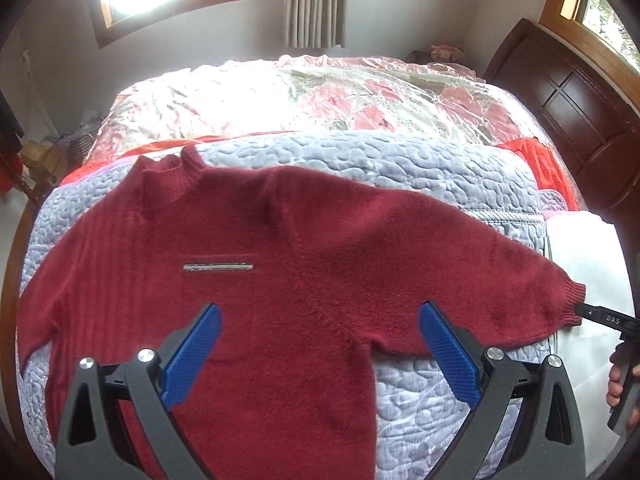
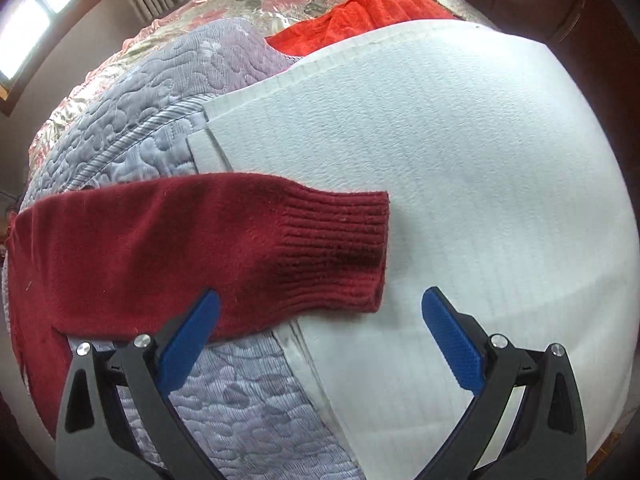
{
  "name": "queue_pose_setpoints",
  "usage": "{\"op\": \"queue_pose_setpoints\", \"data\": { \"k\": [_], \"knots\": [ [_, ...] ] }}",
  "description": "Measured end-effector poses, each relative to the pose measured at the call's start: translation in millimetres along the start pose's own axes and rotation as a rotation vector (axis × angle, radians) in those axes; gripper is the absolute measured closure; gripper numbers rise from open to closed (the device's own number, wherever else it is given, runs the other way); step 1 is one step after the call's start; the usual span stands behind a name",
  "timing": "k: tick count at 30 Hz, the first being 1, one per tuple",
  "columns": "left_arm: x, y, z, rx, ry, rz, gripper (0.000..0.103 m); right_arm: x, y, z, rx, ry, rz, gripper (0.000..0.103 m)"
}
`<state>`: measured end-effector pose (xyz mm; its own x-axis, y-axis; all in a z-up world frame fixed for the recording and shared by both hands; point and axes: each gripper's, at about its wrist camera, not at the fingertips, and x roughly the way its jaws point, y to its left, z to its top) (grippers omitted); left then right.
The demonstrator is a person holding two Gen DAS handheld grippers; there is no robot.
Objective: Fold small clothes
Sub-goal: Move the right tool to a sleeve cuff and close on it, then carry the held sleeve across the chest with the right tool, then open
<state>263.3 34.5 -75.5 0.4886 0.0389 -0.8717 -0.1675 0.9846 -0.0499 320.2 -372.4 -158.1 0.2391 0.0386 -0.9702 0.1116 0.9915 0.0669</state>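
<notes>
A dark red sweater (image 1: 248,264) lies flat on the bed, collar at the far left, a thin silver strip (image 1: 218,267) on its chest. Its right sleeve stretches out to a ribbed cuff (image 1: 572,304). My left gripper (image 1: 320,352) hangs open above the sweater's lower body, with nothing between its blue pads. In the right wrist view the same ribbed cuff (image 2: 340,248) rests on a white cloth, and my right gripper (image 2: 320,336) stands open just in front of it, touching nothing. The right gripper's body (image 1: 608,318) shows at the left view's right edge.
A lilac quilted blanket (image 1: 360,160) lies under the sweater. A white textured cloth (image 2: 460,160) covers the right side. An orange-red towel (image 2: 372,8) and a shiny floral bedspread (image 1: 320,96) lie further back. A dark wooden headboard (image 1: 580,112) stands at the right.
</notes>
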Motion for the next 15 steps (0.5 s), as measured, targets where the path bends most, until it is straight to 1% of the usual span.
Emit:
{"op": "queue_pose_setpoints", "data": {
  "k": [6, 7, 8, 10, 12, 13, 14, 15],
  "knots": [
    [17.3, -34.7, 12.4, 0.025, 0.008, -0.015, 0.004, 17.3, -14.1, 17.1, -0.009, 0.024, 0.039, 0.004],
    [19.7, -38.2, 13.9, 0.03, 0.01, -0.011, 0.004, 20.3, -16.9, 18.8, -0.006, 0.033, 0.041, 0.007],
    [21.2, -42.0, 16.0, 0.031, 0.007, -0.011, 0.004, 23.5, -20.4, 21.2, 0.0, 0.043, 0.05, 0.014],
    [21.5, -44.4, 19.2, 0.032, -0.001, -0.009, 0.004, 24.1, -26.7, 26.5, 0.007, 0.037, 0.061, 0.019],
    [21.7, -42.4, 21.6, 0.033, -0.003, -0.001, 0.004, 20.2, -27.2, 30.8, -0.017, 0.022, 0.053, 0.032],
    [22.4, -40.2, 22.0, 0.031, -0.002, 0.001, 0.004, 18.8, -26.7, 32.4, -0.031, 0.021, 0.042, 0.048],
    [23.9, -36.7, 22.2, 0.025, 0.0, 0.006, 0.004, 17.6, -26.7, 33.0, -0.043, 0.023, 0.039, 0.07],
    [25.8, -33.4, 22.1, 0.021, 0.002, 0.011, 0.004, 17.8, -26.7, 33.7, -0.049, 0.036, 0.042, 0.078]
  ]
}}
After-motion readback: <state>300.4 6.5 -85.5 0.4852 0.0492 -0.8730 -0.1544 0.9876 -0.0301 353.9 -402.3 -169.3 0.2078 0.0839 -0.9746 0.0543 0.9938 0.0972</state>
